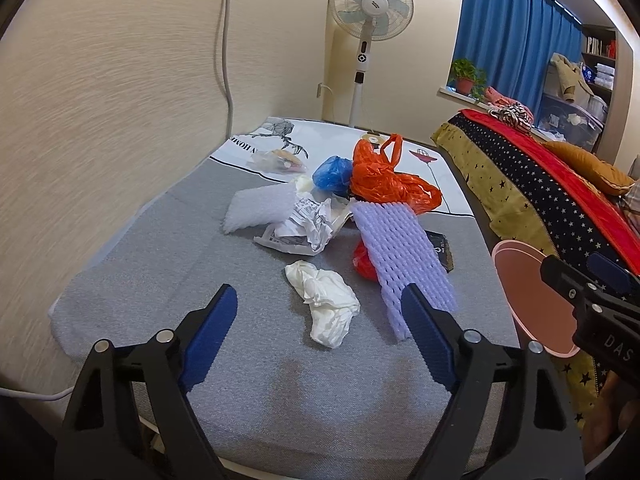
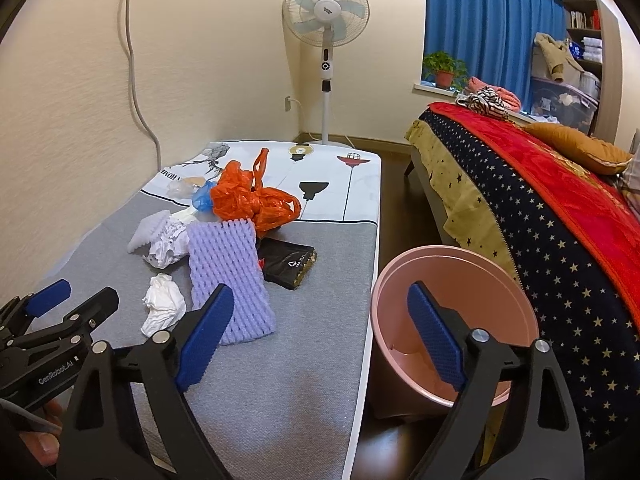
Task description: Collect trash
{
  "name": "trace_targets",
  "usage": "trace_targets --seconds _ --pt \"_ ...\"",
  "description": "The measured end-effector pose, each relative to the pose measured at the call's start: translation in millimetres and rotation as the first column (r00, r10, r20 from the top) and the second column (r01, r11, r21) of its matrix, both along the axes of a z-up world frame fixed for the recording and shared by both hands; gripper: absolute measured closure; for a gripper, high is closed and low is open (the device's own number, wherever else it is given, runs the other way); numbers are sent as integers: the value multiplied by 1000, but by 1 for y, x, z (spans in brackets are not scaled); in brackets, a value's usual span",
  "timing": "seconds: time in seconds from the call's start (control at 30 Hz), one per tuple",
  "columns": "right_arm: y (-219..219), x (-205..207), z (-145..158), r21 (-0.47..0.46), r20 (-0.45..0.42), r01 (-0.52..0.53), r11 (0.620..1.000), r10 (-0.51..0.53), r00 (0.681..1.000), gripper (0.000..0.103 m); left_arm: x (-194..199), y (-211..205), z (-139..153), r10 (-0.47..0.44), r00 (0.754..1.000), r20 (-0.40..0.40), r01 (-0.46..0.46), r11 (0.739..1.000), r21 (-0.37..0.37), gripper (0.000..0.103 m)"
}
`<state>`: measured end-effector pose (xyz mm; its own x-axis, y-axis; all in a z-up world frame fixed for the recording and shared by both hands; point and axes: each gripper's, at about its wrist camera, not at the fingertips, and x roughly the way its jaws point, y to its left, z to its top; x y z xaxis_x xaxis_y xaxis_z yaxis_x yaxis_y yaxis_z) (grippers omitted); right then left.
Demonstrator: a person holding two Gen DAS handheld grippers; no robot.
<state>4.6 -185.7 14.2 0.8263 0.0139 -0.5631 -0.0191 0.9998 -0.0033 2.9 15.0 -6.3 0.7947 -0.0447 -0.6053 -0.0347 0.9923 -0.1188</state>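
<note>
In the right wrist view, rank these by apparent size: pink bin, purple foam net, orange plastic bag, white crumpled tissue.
1. pink bin, though it sits nearest the camera, which inflates it
2. purple foam net
3. orange plastic bag, close to the net; it lies farther away, so this order is unsure
4. white crumpled tissue

The surface (image 1: 248, 380) is grey at the near end, white with black drawings farther off. On it lie a white tissue (image 1: 326, 306), a lilac foam net (image 1: 404, 256), an orange bag (image 1: 390, 180), a blue bag (image 1: 332, 174) and a black packet (image 2: 290, 264). The bin (image 2: 456, 264) is pink. The bed cover (image 2: 560, 220) is navy with pale stars, edged yellow, under a red blanket (image 2: 532, 152). The curtain (image 2: 488, 20) is blue.
</note>
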Motion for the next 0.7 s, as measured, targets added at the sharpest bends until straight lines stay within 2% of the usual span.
trace_targets --seconds 0.07,0.23,0.33,0.53,0.7 --pt "0 0 0 4 -3 -2 1000 2 1000 22 -1 0 0 -1 1000 -1 1 1000 -1 25" --pt "1 1 -2 12 -8 -25 1000 25 1000 43 0 3 -2 -2 1000 -12 2 1000 -17 43" --pt "2 4 -5 40 -20 -55 998 55 998 51 5 7 -6 4 1000 -25 -4 1000 -28 51" --pt "8 17 -14 94 -39 -111 989 115 993 54 19 10 -20 7 998 -67 -11 998 -55 60" --pt "10 36 -28 136 -72 -136 981 147 987 54 35 8 -34 8 995 -104 -14 998 -64 62"
